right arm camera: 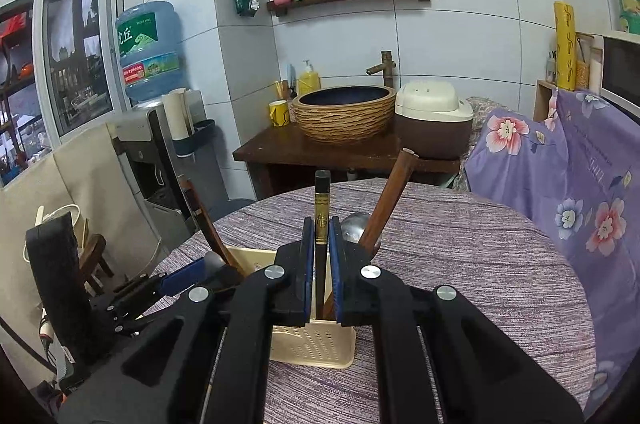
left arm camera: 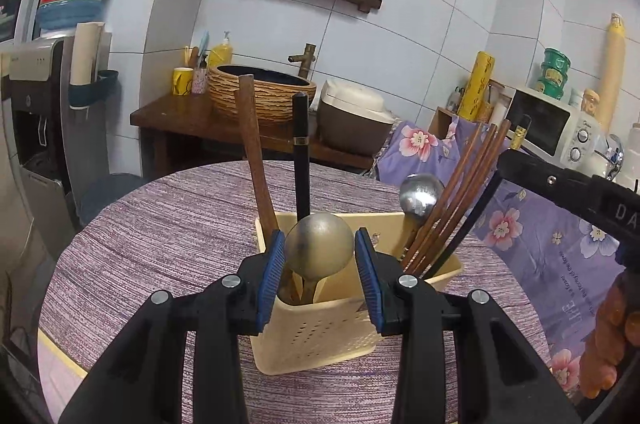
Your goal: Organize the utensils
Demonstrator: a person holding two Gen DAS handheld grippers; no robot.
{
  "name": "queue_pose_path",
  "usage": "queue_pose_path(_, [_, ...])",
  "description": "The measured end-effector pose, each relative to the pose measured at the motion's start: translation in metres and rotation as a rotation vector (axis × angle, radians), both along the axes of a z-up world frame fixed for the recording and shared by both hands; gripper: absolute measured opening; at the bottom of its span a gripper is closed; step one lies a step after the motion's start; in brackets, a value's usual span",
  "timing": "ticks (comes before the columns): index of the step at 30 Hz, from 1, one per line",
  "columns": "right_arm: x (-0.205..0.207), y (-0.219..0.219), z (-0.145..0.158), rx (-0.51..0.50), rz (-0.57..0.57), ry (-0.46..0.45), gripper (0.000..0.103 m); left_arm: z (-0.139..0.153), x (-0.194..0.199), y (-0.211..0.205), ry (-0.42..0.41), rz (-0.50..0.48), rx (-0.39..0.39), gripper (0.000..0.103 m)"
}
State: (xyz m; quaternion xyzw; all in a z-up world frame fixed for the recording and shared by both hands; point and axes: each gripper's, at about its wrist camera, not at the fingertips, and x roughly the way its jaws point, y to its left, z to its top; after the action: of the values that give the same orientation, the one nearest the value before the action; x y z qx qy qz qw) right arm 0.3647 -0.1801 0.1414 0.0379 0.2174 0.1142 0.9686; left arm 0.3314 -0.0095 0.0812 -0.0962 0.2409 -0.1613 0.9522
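Standing near the middle of the round surface (left arm camera: 168,224), whose cloth is a woven purple with fine streaks, is a cream plastic holder (left arm camera: 320,336), boxy, with rows of small holes punched in its front wall. Its left compartment carries a flat wooden handle (left arm camera: 254,151), a slim black handle (left arm camera: 301,151) and a dull brass-toned spoon (left arm camera: 319,250) whose rounded bowl points up. The left gripper (left arm camera: 319,276) has its blue ribbed pads either side of that bowl, jaws narrow around it, though whether they press on it cannot be told. The right compartment holds a shiny steel spoon (left arm camera: 420,195) and a leaning bundle of reddish-brown wooden chopsticks (left arm camera: 460,191). In the right wrist view, the right gripper (right arm camera: 322,272) has its jaws closed tight on a black chopstick (right arm camera: 322,224) with a gold patterned band, upright above the holder.
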Motion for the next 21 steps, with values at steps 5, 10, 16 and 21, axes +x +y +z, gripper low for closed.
queue_pose_path(5, [-0.019,-0.008,0.002,0.028,-0.014,-0.056,0.057,0.010,-0.021,0.007,-0.042,0.006,0.005,0.061])
queue_pose_path(10, [-0.057,-0.017,-0.005,0.012,-0.038,-0.113,0.075,0.010,-0.056,0.021,-0.099,-0.006,0.006,0.094])
queue_pose_path(16, [-0.107,-0.035,-0.046,-0.019,-0.104,-0.093,0.097,-0.014,-0.106,0.037,-0.165,0.031,0.081,0.098])
queue_pose_path(21, [-0.160,-0.036,-0.108,-0.072,-0.158,-0.044,0.097,-0.044,-0.155,0.047,-0.199,0.105,0.150,0.098])
